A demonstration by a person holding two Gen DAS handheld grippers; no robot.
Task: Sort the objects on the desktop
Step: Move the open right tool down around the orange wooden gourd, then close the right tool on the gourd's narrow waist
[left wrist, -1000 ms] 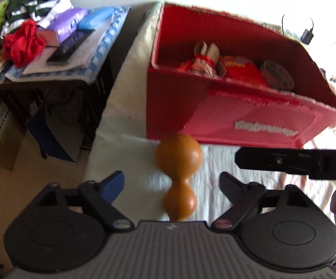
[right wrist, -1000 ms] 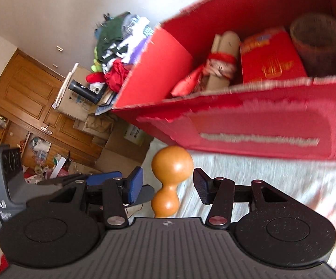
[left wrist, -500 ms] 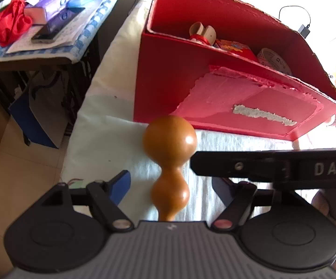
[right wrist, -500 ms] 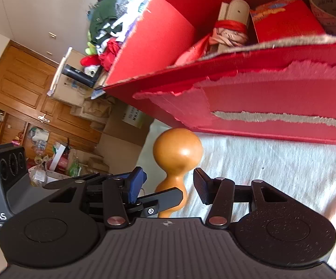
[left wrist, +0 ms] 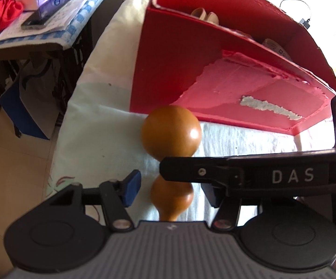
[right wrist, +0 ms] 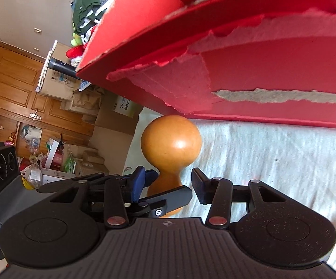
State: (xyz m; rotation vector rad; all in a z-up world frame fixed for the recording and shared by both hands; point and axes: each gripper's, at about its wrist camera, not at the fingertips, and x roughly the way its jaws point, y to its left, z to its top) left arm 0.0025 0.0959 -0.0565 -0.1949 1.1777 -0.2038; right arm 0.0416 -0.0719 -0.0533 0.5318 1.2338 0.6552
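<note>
An orange-brown gourd lies on the white cloth just in front of a red cardboard box. My left gripper is open and straddles the gourd's small lobe, with gaps on both sides. A finger of my right gripper crosses in front of the gourd's neck. In the right wrist view my right gripper is open around the neck of the gourd, below the torn front of the red box. The left gripper's finger hides the small lobe there.
The cloth-covered table ends at the left, with floor below. A side table there holds a phone, a red cloth and papers. Cardboard cartons and wooden doors stand beyond. A charger and cable lie behind the box.
Both grippers have come lower and closer to the gourd, so the box's contents have nearly dropped from sight. The right gripper's finger now crosses the gourd's neck. The left jaws have narrowed slightly.
</note>
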